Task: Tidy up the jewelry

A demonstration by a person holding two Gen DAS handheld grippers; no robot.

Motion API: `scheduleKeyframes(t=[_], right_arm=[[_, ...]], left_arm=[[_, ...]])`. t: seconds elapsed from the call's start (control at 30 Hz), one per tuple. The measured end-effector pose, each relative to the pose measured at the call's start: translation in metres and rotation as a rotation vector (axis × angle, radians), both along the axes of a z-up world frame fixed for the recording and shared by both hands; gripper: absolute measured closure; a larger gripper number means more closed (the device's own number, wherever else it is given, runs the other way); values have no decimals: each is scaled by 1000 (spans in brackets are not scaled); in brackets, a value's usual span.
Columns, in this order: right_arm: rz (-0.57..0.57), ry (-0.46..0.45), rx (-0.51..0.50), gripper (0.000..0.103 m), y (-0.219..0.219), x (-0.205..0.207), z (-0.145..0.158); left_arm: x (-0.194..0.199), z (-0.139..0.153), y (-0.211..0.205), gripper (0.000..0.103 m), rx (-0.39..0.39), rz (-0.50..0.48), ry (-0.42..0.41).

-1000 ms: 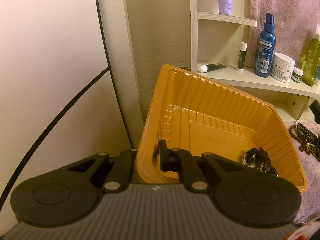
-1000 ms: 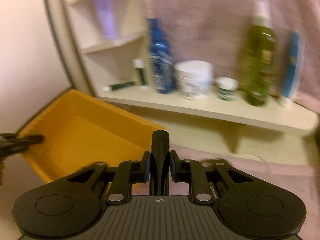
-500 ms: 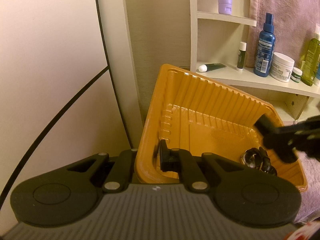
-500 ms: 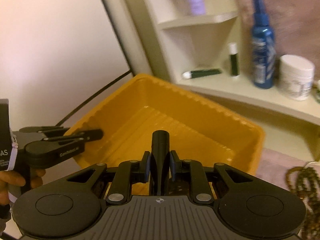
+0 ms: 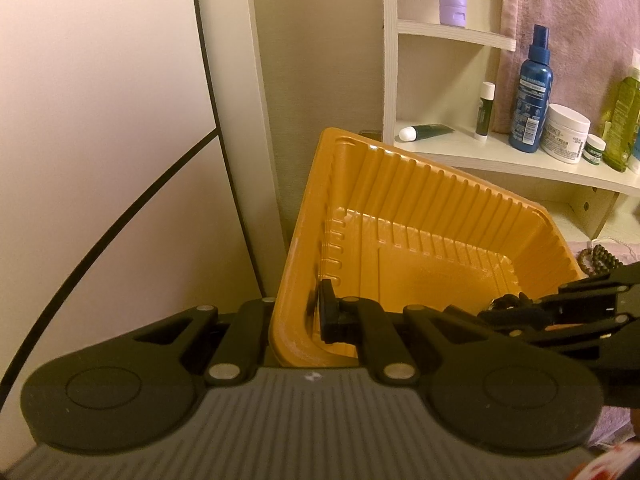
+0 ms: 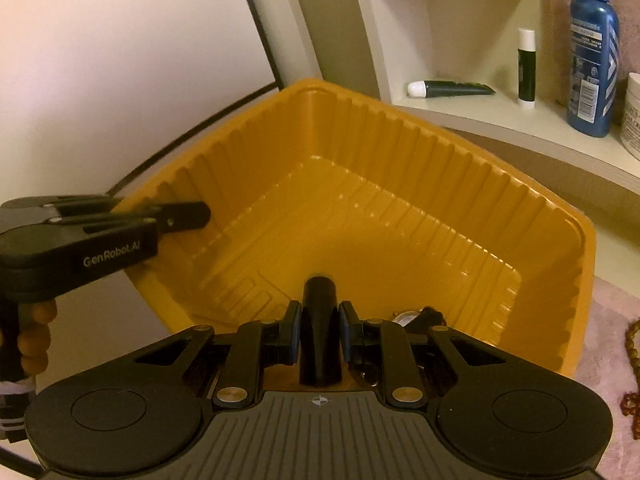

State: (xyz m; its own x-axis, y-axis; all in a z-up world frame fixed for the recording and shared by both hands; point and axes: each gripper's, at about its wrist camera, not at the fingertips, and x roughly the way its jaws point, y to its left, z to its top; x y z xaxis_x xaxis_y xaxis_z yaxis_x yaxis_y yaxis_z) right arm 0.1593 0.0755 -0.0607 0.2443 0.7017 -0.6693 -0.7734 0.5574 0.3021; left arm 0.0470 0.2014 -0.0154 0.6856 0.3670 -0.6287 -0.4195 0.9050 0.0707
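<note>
The left gripper (image 5: 296, 316) is clamped on the near wall of the orange tray (image 5: 420, 200), one finger inside and one outside. It holds the tray tilted up off the pink cloth (image 6: 612, 320).

The right gripper (image 6: 318, 320) is down inside the tray. Its fingers are pressed together, and nothing shows between them.

A small dark and shiny piece of jewelry (image 6: 416, 316) lies on the tray floor, in the low corner. It is just to the right of the right gripper's tips and very near them. I cannot tell if they touch. I also cannot tell what kind of piece it is, because the gripper hides part of it. It looks like a little heap, with no clear long side.

More jewelry waits outside the tray. A string of dark beads (image 5: 600, 258) lies on the cloth, just past the tray's right wall. It runs along that wall.

The right gripper is much nearer to those beads than the left one. The left one is busy holding the tray. So I think the right gripper should do the next pick. It would have to lift out over the right wall, open its fingers, and come down across the string, not along it.

The beads could slip, because a string is floppy.
</note>
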Motion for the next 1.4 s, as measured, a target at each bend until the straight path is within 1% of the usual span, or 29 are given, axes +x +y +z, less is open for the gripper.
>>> scheduleKeyframes(t=[0.1,0.23,0.37,0.47,0.53,0.7,0.83,0.97,1.1,1.2,1.4], right_arm=[[-14,2,19,82,-5,1,5],[-59,3,65,80,-27,6,17],[-122,-5,87,75,-62,14,29],[-189,2,89,73,-96,23,34],[-236,4,79,73,-118,29,37],[-352,15,43,73,-181,21,33],[-429,20,-15,73,-220,15,25],[-502,24,-40,72,-251,11,19],[-551,19,-63,72,-272,10,17],[-570,15,-65,71,-277,11,17],[-539,-7,-70,71,-270,11,17]], left_arm=[[2,-1,0,96,-2,2,3],[4,-2,-1,96,-3,6,0],[5,-2,-1,96,-3,5,1],[5,-2,-1,96,-3,5,2],[5,-2,-1,96,-2,6,1],[4,-2,-1,96,0,8,0],[4,-2,-1,96,2,8,2],[4,-1,-2,96,8,6,0],[3,-1,-3,96,13,9,-2],[2,-1,-4,96,16,9,-2],[2,-1,-4,96,18,7,-2]])
